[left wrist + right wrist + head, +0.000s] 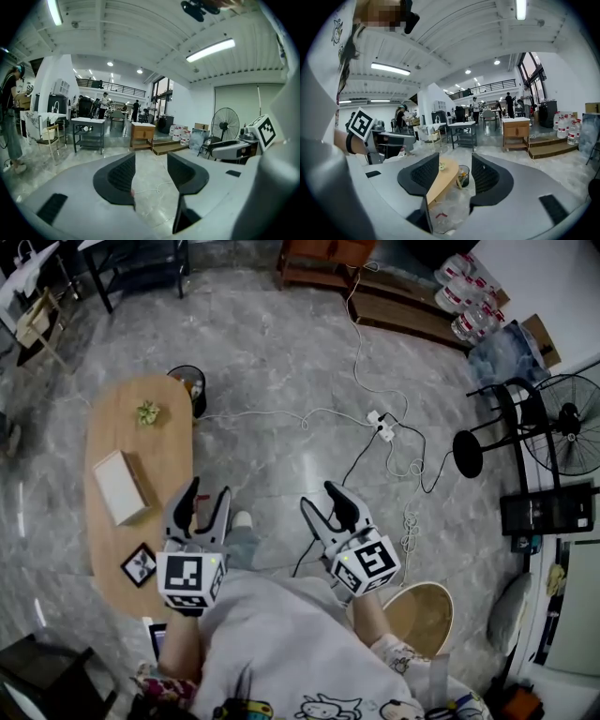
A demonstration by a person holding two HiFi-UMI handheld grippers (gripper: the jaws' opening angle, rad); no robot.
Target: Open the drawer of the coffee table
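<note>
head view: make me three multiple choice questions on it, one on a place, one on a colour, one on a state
1. Where does the white box lie?
A. on the coffee table
B. on a sofa
C. on a shelf

2. What colour is the coffee table's top?
A. glossy red
B. light wood
C. dark blue

3. How do the left gripper and the right gripper stand?
A. both shut on a drawer handle
B. left shut on the box, right open
C. both open, nothing between the jaws

Answers:
1 A: the box sits on the tabletop, between the small plant and the framed picture.
2 B: the oval top is pale tan wood.
3 C: each gripper view shows a clear gap between the pads, with nothing in it.
</note>
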